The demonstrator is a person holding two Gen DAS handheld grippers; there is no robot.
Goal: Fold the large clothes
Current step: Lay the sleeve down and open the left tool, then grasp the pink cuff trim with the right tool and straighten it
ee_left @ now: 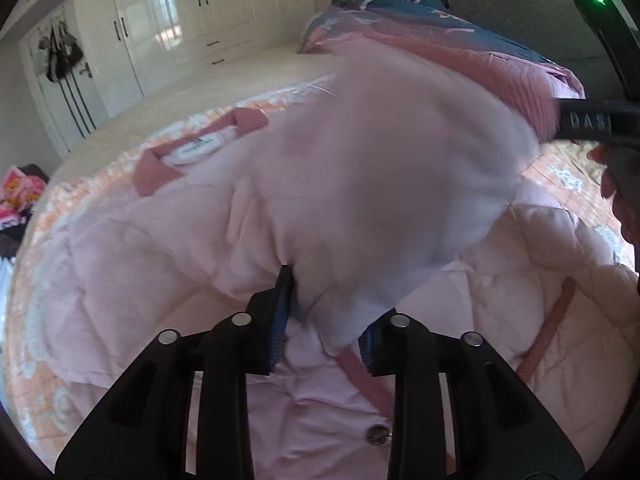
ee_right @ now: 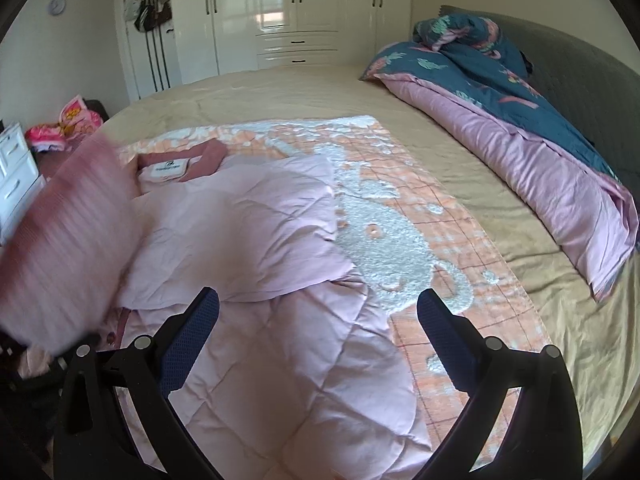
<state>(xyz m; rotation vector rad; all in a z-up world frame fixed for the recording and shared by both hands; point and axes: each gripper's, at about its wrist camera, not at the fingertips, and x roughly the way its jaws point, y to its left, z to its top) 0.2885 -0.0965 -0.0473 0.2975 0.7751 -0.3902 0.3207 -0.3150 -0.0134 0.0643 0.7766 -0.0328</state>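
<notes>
A pale pink quilted coat (ee_left: pixel 160 240) lies spread on the bed, its dusty-pink collar and white label (ee_left: pixel 196 148) at the far end. One sleeve (ee_left: pixel 400 168) is a blur in the air just past my left gripper (ee_left: pixel 326 308). The sleeve's cloth runs between the jaws, which stand a little apart; its folds hide the right pad. In the right wrist view the same sleeve with its ribbed cuff (ee_right: pixel 68 232) blurs past at the left. My right gripper (ee_right: pixel 318 296) hovers wide open over the coat (ee_right: pixel 248 220) with nothing between its fingers.
The coat rests on an orange-and-white patterned blanket (ee_right: pixel 400 220) over a beige sheet (ee_right: pixel 300 92). A rolled blue and pink duvet (ee_right: pixel 520 132) lies along the grey headboard (ee_right: pixel 580 72). White wardrobes (ee_right: pixel 280 8) stand beyond the bed and white drawers (ee_right: pixel 16 176) at the left.
</notes>
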